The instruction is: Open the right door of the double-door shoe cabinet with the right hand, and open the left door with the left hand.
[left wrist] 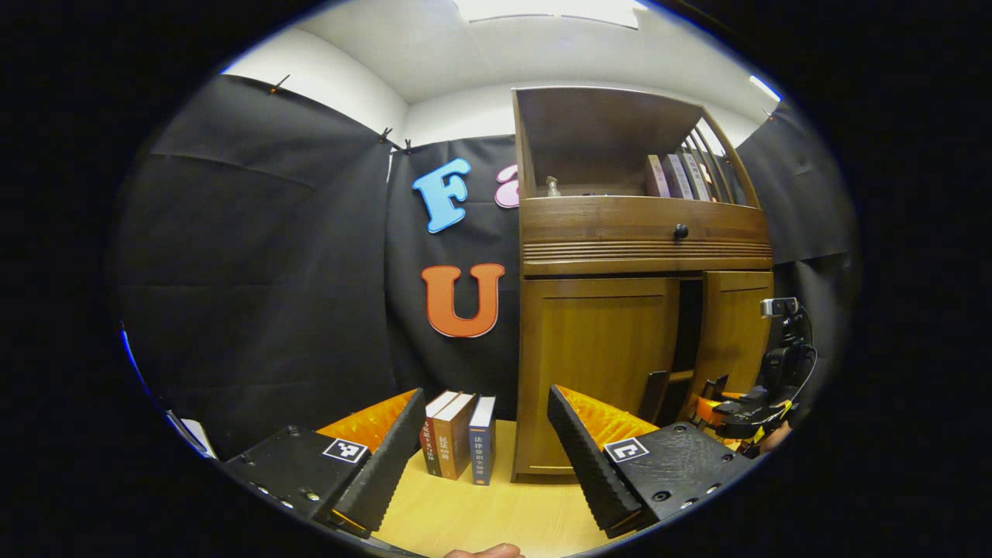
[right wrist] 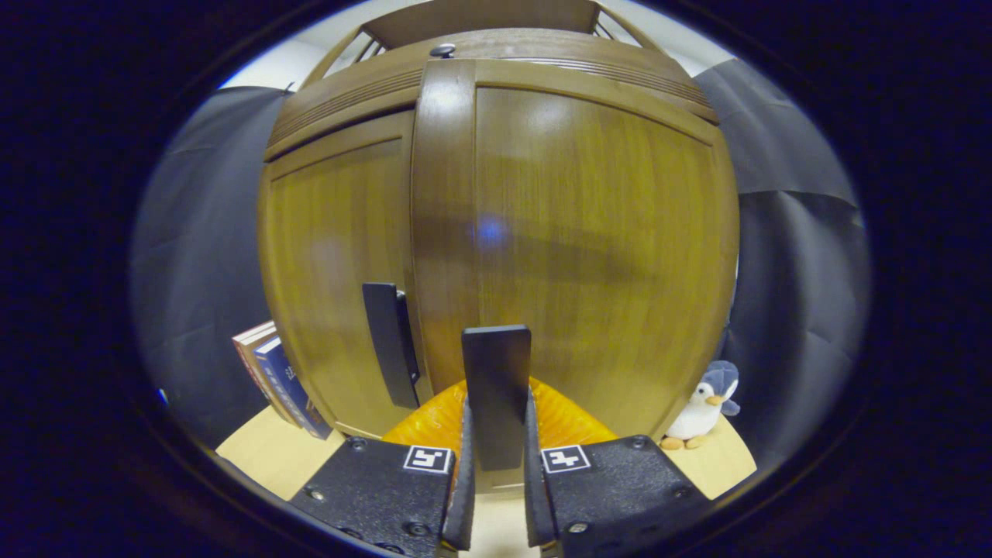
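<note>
In the left gripper view the left gripper (left wrist: 480, 442) hangs released, its two black fingers spread wide with nothing between them, above the pale wooden bench (left wrist: 496, 511); ahead of it stands the shoe cabinet (left wrist: 643, 287), brown wood, with an open shelf on top, a drawer with a dark round knob (left wrist: 680, 231) below that, and the two doors at the bottom; the left door (left wrist: 593, 372) lies flat and closed in its frame, well apart from the left gripper; the right door (left wrist: 732, 329) stands ajar, a dark gap showing between the two doors; the right gripper (left wrist: 725, 403) shows farther off at the foot of that right door, with its black body and cables behind it; three books (left wrist: 457, 434) stand upright on the bench just beside the cabinet's left side, and more books (left wrist: 678, 177) lean on the top shelf.

In the right gripper view the right gripper (right wrist: 496, 473) is clenched on the handle (right wrist: 497, 395) of the right door (right wrist: 589, 256), both fingers pressing on the flat black upright bar; the door swings out toward the camera, its edge forward of the left door (right wrist: 333, 263); the left door's own black handle (right wrist: 390, 341) sits untouched just beside it; a small toy penguin (right wrist: 701, 411) stands on the bench (right wrist: 256, 449) at the cabinet's right corner, and the books (right wrist: 275, 376) show at its left.
</note>
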The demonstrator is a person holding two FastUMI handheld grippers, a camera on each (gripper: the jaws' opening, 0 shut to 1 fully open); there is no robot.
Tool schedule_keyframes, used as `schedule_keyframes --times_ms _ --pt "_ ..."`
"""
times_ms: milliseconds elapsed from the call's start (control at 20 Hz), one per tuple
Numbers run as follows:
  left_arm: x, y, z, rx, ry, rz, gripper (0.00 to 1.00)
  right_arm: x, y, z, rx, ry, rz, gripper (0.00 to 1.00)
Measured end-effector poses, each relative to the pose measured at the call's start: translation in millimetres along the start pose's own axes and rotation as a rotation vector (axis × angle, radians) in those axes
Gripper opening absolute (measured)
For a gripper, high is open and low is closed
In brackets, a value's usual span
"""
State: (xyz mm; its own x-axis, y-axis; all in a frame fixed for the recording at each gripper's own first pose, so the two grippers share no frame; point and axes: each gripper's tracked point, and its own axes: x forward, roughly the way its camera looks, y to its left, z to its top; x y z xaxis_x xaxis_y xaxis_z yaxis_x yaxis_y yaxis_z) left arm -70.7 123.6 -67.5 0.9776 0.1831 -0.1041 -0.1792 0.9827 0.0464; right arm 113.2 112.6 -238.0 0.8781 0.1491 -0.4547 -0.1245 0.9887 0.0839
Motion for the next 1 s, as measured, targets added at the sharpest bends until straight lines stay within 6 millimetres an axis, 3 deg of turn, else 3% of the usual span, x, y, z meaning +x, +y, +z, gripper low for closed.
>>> schedule_keyframes --times_ms 500,650,1000 --pt "24 -83 -14 -0.002 0.043 -0.206 0.95 2 -4 -3 0.031 0.004 -0.038 0.28" --pt "23 -111 -21 -0.045 0.073 -0.255 0.95 1 -2 6 0.031 0.007 -0.065 0.28" --pt "25 -152 -22 -0.017 0.065 -0.316 0.95 -2 -8 8 0.044 0.005 -0.096 0.24"
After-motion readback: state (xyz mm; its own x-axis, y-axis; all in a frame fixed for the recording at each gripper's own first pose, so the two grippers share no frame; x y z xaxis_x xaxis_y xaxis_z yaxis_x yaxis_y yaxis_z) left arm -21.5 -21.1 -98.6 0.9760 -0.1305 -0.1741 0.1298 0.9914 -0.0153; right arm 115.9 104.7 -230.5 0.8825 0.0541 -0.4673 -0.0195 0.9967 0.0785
